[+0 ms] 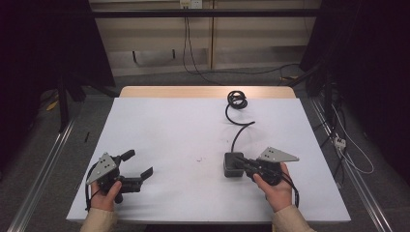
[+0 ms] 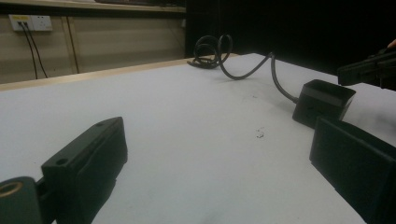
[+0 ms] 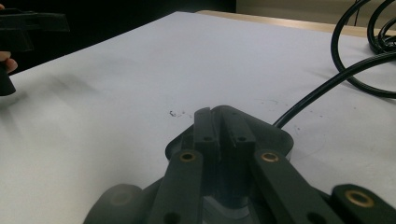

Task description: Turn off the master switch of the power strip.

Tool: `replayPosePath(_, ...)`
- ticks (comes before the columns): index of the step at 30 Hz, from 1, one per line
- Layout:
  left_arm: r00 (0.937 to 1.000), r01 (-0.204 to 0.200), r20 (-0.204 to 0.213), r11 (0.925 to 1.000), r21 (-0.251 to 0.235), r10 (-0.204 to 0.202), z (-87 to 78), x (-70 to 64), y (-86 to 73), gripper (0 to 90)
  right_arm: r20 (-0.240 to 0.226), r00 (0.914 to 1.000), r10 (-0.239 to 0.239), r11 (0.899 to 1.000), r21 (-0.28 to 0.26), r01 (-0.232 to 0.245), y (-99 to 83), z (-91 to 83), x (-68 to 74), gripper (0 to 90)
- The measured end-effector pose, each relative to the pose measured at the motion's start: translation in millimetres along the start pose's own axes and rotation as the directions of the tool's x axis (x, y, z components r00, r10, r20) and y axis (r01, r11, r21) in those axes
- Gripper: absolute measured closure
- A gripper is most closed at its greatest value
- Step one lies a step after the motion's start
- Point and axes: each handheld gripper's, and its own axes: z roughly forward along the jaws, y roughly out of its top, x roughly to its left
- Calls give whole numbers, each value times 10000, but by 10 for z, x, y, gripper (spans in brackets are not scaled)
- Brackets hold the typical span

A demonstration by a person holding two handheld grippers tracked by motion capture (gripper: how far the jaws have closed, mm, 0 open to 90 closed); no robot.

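Desk (image 1: 193, 125) carries a black power adapter (image 1: 233, 164); we find the right tongs (image 1: 243, 162) together over it, left tongs (image 1: 138, 165) apart, well away.

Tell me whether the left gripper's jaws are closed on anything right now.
No, the left gripper has its jaws spread wide over bare white table, apart from the black power adapter that lies by the right gripper.

Open tabletop (image 1: 183, 130) left of power brick (image 1: 233, 163)
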Motion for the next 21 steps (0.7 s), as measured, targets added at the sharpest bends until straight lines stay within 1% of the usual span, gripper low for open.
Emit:
replayPosePath(12, 10000, -3, -4, 10000, 11, 3, 2, 0, -1, 40, -97, 9999, -59, 10000, 41, 60, 0, 0, -2, 900)
replayPosePath(16, 10000, -4, -12, 10000, 12, 4, 2, 0, -2, 40, -161, 9999, -32, 9999, 105, 33, 4, 3, -1, 900)
replayPosePath(19, 10000, 1, -15, 10000, -9, -1, -1, 0, -1, 40, -105, 9999, 95, 9998, 151, -94, 18, 18, -5, 900)
replayPosePath(21, 10000, -4, -40, 10000, -16, 4, -3, 3, -1, 40, -26, 10000, 63, 9998, 213, -63, 26, 26, -1, 900)
